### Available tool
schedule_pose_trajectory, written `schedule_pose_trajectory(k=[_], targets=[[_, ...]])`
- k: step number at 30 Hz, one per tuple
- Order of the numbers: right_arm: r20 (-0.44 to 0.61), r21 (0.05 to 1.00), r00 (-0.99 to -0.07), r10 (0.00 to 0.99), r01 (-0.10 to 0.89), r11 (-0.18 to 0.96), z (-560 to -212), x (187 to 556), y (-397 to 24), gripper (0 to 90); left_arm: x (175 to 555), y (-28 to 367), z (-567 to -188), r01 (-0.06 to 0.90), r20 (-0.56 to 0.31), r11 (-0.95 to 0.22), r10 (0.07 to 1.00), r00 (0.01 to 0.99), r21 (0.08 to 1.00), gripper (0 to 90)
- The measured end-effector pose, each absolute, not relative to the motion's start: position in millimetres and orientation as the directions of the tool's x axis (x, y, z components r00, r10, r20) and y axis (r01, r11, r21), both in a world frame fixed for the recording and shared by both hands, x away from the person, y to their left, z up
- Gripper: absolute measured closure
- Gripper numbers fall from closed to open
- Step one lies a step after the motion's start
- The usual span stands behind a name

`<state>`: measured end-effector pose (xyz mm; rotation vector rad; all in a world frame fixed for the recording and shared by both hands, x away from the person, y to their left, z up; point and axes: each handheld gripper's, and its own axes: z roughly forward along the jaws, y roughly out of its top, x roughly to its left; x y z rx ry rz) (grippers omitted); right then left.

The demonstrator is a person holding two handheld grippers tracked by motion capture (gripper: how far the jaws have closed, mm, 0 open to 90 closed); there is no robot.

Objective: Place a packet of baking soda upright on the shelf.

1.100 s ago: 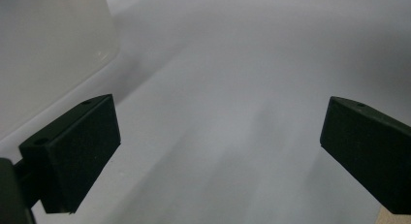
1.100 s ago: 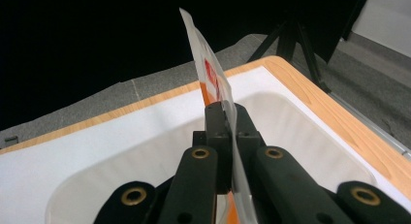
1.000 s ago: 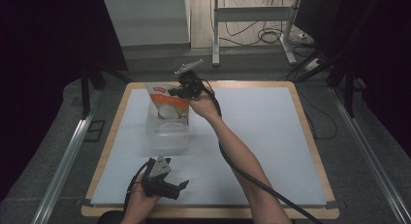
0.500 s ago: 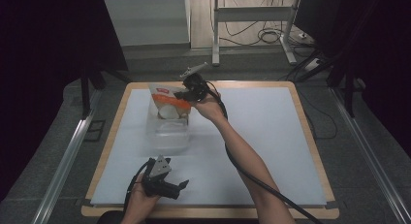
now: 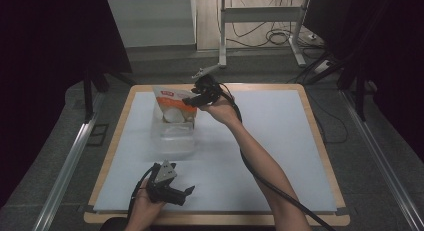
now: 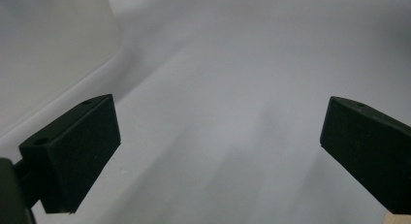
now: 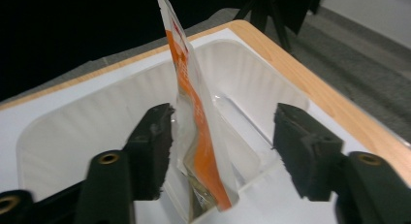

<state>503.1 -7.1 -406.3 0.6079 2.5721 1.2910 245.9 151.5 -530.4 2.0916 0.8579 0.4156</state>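
An orange and white pouch (image 5: 172,108) stands upright in a clear plastic tub (image 5: 172,138) at the back left of the white mat. My right gripper (image 5: 188,101) is at the pouch's right edge. Its jaws have just been opening. In the right gripper view the pouch (image 7: 186,83) stands on edge between the spread jaws of this gripper (image 7: 223,124), close to the left jaw and well apart from the right one, over the tub (image 7: 87,122). My left gripper (image 5: 188,191) rests near the front edge, open (image 6: 218,146) with only mat between its jaws.
The white mat (image 5: 280,141) lies on a wooden table (image 5: 325,156). Metal rails (image 5: 65,166) run along both sides of it. A desk frame and cables (image 5: 280,38) are on the floor behind. The right gripper's cable (image 5: 260,176) trails along the forearm.
The right gripper's jaws have spread and let go of the pouch, and the hand has shifted slightly right. The pouch stays standing in the tub. The left hand has not moved.
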Motion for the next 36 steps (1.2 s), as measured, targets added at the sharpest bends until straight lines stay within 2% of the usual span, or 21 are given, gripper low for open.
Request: schedule_pose_trajectory(k=[3,4,11,28,36], targets=[[-0.012,0.804,-0.895,0.446,0.257,0.536,-404.2,500.0,-11.5,32.2,246.1,151.2,-530.8,0.432,-0.003,-0.434,0.702,0.712,0.791,0.8],[-0.023,0.807,-0.892,0.451,0.25,0.535,-403.0,498.0,-14.2,28.4,246.1,151.2,-530.8,0.433,-0.003,-0.434,0.703,0.711,0.79,0.8],[-0.048,0.807,-0.889,0.455,0.234,0.542,-399.8,489.6,-21.7,22.2,246.4,151.3,-530.7,0.432,0.004,-0.443,0.702,0.712,0.786,0.7],[-0.045,0.812,-0.889,0.456,0.233,0.535,-400.0,472.3,-38.2,13.9,246.1,150.9,-530.7,0.43,0.009,-0.446,0.702,0.712,0.785,0.8],[-0.039,0.799,-0.884,0.466,0.253,0.545,-413.5,465.4,-49.5,11.9,245.9,150.0,-531.1,0.43,0.012,-0.451,0.701,0.713,0.782,0.7]])
